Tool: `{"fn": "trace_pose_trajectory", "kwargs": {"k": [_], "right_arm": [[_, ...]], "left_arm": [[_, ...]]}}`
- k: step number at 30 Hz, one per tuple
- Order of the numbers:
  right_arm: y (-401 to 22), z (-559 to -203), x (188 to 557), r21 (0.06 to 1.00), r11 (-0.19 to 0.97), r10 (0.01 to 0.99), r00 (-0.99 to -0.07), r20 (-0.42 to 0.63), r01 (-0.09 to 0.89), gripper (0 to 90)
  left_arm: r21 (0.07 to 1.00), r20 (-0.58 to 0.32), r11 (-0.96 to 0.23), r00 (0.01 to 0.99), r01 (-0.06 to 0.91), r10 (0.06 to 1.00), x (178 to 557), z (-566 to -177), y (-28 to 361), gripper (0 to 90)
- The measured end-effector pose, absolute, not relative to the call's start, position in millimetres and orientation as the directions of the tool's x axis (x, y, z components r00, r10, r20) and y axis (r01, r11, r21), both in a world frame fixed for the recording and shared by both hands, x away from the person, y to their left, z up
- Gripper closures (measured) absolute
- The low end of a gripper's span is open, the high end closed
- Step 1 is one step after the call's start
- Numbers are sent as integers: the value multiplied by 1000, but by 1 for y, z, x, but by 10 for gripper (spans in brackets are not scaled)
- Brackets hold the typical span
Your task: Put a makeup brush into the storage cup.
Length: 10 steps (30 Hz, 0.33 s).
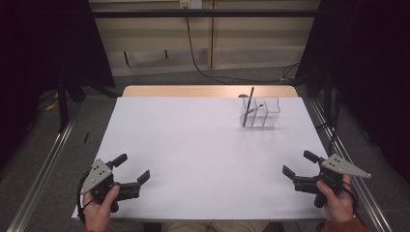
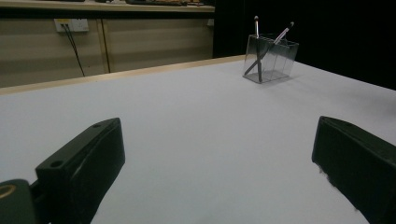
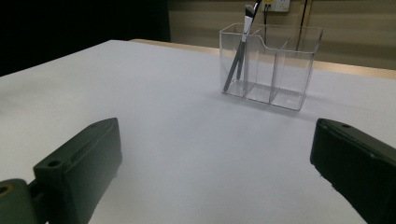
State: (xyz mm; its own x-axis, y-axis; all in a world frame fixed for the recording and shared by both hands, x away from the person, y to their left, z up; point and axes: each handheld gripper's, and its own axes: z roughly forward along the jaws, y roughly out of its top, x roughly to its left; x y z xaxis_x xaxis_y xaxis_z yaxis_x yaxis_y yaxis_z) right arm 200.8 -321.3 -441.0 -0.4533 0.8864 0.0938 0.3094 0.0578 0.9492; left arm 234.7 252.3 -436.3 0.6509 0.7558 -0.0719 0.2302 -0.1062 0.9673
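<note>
From the high view, your left gripper (image 1: 133, 166) sits at the near left corner of the worktop (image 1: 193, 145), jaws spread wide with nothing between them. Your right gripper (image 1: 297, 164) sits at the near right corner, likewise spread and empty. The two are well apart, and bare white worktop lies between them and the organizer (image 1: 261, 113). That clear organizer stands toward the far right of the worktop, near the wooden back edge. You can count two brushes (image 1: 249, 106) in it, both in its left end compartment, leaning and poking above the rim. A black cable (image 1: 193, 53) hangs down the wall behind the worktop.

In your left gripper view, both black jaws rise from the bottom, spread far apart over bare worktop (image 2: 187, 116). The organizer (image 2: 275, 63) stands far off at upper right, well away from the left gripper (image 2: 217, 154). Two brushes (image 2: 258, 51) cross inside it. A wall socket (image 2: 71, 24) with a cable shows at upper left.

In your right gripper view, the jaws of the right gripper (image 3: 215, 158) are again wide open and hold nothing. The organizer (image 3: 285, 70) stands ahead, slightly right, with open worktop (image 3: 140, 93) in between. You can count three compartments: the left one holds the two brushes (image 3: 237, 51), tilted, and the other two look empty.
</note>
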Motion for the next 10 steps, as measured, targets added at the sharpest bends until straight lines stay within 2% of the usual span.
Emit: {"fn": "trace_pose_trajectory", "kwargs": {"k": [10], "right_arm": [[-320,-442,202,949,49,884,-455,104,312,16]], "left_arm": [[965,-66,-118,656,233,752,236,-437,251,26]]}}
